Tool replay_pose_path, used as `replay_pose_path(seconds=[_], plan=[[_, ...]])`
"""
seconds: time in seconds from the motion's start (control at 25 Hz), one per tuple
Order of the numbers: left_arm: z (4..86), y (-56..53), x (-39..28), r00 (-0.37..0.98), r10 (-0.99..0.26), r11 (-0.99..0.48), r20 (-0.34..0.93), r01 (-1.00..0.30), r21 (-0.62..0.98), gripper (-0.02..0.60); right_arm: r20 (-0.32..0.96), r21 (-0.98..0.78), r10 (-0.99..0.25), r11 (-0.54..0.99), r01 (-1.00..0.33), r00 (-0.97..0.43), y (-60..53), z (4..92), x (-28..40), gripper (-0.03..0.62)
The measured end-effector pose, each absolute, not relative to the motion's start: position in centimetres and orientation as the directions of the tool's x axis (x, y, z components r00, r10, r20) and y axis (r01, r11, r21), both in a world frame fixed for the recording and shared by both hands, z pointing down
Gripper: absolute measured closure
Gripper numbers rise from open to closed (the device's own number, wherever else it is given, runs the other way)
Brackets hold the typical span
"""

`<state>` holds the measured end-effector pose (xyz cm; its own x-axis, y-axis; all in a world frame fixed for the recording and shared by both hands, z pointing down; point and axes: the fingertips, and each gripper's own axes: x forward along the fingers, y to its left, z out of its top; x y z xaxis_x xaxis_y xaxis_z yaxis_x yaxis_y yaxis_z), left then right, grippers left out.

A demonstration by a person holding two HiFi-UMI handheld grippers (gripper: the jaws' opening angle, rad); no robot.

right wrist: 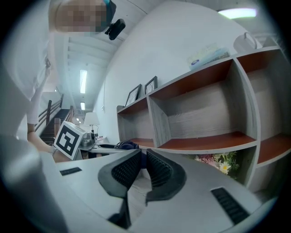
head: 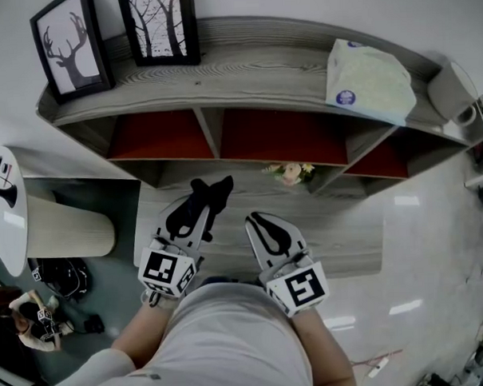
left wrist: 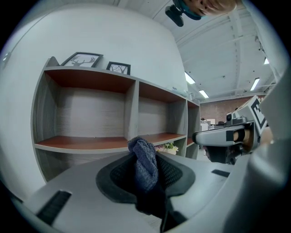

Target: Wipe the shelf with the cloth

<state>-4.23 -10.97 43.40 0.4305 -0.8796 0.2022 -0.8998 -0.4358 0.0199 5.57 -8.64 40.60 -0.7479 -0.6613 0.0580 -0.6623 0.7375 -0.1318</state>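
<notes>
The cloth (left wrist: 143, 166), dark blue and bunched into a wad, is pinched in the left claw (left wrist: 145, 178), its jaws clenched on it with a knob of fabric standing up past the tips; in the head view it hangs in the air in front of the shelf (head: 244, 76), touching no board. The right claw (right wrist: 142, 169) is beside it, jaws drawn nearly together with nothing between them. No wiping looks begun; both claws are held low, before the lower compartments.

The shelf top carries two picture frames (head: 71, 45) leaning at the left and a tissue pack (head: 368, 83) at the right, which seems to jut past the front edge; flowers (head: 290, 172) sit in a low compartment.

The risks, as I judge them: the wad may drag out of the jaws when pressed along the wood, since only a fold is gripped; a sweep along the top could tip a frame or push the pack off.
</notes>
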Motion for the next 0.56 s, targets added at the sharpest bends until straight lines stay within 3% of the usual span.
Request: replay_pose_path(seconds=[0.56], plan=[[43.3, -10.9, -3.9, 0.458, -0.866, -0.466, 0.199, -0.885, 0.011, 0.465, 0.064, -0.143, -0.715, 0.684, -0.715, -0.697, -8.7, 40.8, 7.5, 0.551]])
